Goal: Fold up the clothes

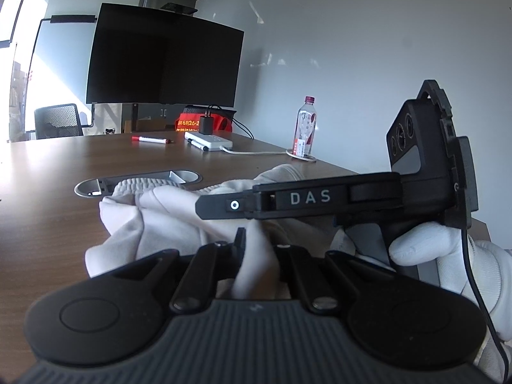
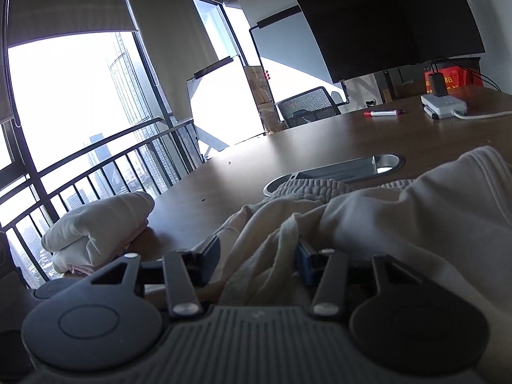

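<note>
A cream sweat garment [image 1: 166, 214] with a ribbed waistband lies bunched on the brown table [image 1: 48, 172]. My left gripper [image 1: 256, 249] is shut on a fold of it. My right gripper [image 1: 220, 206] crosses the left wrist view just above the cloth, held by a white-gloved hand. In the right wrist view the same garment [image 2: 400, 220] fills the foreground and my right gripper [image 2: 256, 256] has its jaws apart with cloth and a drawstring lying between them. A second, folded cream garment [image 2: 96, 227] sits at the table's left edge.
A metal cable port [image 1: 137, 182] is set into the table behind the cloth. Further back lie a red-capped marker [image 1: 152, 140], a white power strip [image 1: 208, 140] with a charger, and a water bottle [image 1: 305, 128]. A dark monitor [image 1: 163, 54] and a mesh chair [image 1: 57, 124] stand beyond.
</note>
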Demonstrator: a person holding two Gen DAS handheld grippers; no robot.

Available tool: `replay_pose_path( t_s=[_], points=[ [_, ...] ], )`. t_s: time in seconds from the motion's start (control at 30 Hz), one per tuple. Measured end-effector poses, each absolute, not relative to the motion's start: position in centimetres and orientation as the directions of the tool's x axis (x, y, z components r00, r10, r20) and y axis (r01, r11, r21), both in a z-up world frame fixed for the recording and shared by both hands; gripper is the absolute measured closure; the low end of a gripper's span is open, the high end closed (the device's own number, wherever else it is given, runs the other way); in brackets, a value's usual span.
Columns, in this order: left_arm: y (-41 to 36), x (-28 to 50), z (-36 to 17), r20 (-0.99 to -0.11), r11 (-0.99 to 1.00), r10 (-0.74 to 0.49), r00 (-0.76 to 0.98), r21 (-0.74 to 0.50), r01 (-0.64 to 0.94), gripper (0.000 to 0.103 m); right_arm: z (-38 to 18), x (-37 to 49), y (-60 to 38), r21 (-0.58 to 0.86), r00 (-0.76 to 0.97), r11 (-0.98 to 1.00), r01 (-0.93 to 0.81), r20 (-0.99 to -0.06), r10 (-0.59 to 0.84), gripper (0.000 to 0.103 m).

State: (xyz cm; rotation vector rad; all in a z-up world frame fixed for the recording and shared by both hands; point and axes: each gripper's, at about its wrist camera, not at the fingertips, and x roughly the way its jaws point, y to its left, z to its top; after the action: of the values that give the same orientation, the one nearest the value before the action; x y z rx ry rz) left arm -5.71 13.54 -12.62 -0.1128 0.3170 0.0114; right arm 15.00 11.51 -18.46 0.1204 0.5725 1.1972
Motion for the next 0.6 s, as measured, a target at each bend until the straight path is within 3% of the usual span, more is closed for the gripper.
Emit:
replay_pose_path(
  t_s=[0.07, 0.17, 0.3, 0.5, 0.6],
  points=[
    [13.8, -5.9, -12.4, -0.307, 0.993, -0.009, 0.952, -0.119, -0.029, 0.098, -18.5, 15.0, 11.7, 0.369, 0.252, 0.394, -0.842, -0.377, 0.891, 0.072],
    [14.5, -6.1, -12.2, -0.306, 0.988, -0.019, 0.952, -0.15, -0.029, 0.092, -18.5, 15.0, 11.7, 0.358, 0.27, 0.415, -0.836, -0.391, 0.88, 0.081],
    [15.4, -6.6, -11.9, -0.286, 0.979, -0.025, 0.958, -0.199, -0.034, 0.067, -18.5, 15.7, 11.0, 0.395, 0.29, 0.435, -0.81, -0.375, 0.881, 0.086],
    [17.7, -7.9, -11.1, -0.2, 0.937, 0.01, 0.98, -0.341, -0.079, 0.053, -18.8, 16.5, 11.0, 0.428, 0.326, 0.482, -0.765, -0.388, 0.862, 0.092],
    [19.0, -8.1, -11.1, -0.192, 0.898, 0.101, 0.976, -0.405, -0.173, 0.044, -18.4, 15.4, 11.0, 0.379, 0.351, 0.492, -0.784, -0.382, 0.855, 0.095]
  ],
)
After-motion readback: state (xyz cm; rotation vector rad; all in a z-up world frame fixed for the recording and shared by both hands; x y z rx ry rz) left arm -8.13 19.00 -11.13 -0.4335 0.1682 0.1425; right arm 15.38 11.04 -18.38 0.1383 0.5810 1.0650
